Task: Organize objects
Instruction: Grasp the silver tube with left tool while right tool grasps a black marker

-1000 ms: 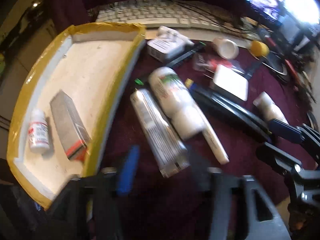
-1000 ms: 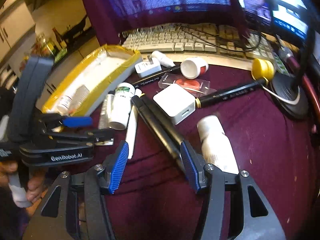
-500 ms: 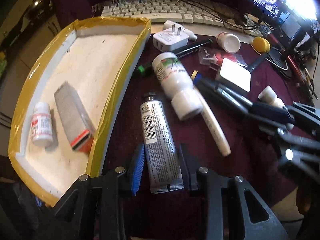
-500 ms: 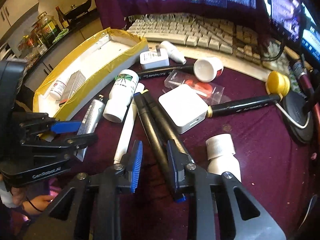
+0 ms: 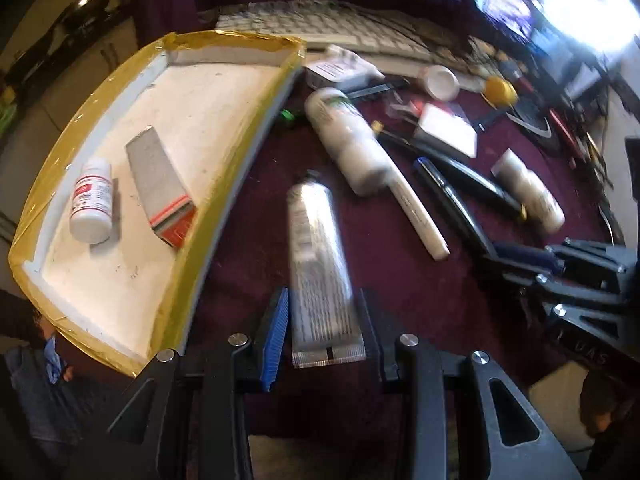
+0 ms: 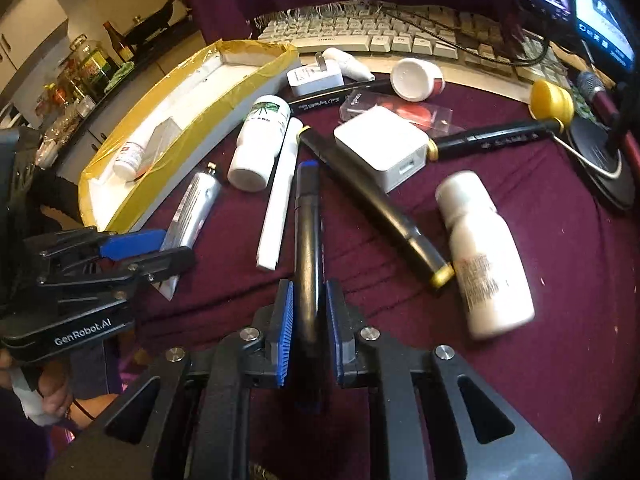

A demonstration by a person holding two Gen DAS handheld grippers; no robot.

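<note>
Currently, the left gripper (image 5: 324, 330) points steeply down at the maroon cloth (image 5: 400, 292) with its jaws closed onto the crimped end of the silver tube (image 5: 316, 256). Its jaws have just been opening slightly after a fast closure, and the tube lies between them. The blue pad (image 5: 276, 336) stands against the tube's left edge; the right pad contact is blurred but appears flush. The tube lies flat, cap pointing away from the camera, just beside the yellow-taped tray (image 5: 224, 184).

The right gripper (image 6: 308, 332) has just been closing, and it clamps the blue-capped black marker (image 6: 308, 220) near its lower end. Both pads press the barrel. The marker lies on the cloth, pointing away, between the white stick (image 6: 280, 196) and a second black marker with gold bands (image 6: 380, 204).

Inside the tray lie a small white bottle with a red label (image 5: 92, 204) and a grey box with a red end (image 5: 160, 184), side by side.

Loose on the cloth: a white bottle with a green leaf print (image 6: 260, 140), a white square adapter (image 6: 380, 148), a white plug charger (image 6: 314, 78), a white bottle at right (image 6: 484, 252), a white jar on its side (image 6: 416, 78) and a yellow cap (image 6: 552, 98). A keyboard (image 6: 400, 32) lies beyond them.
</note>
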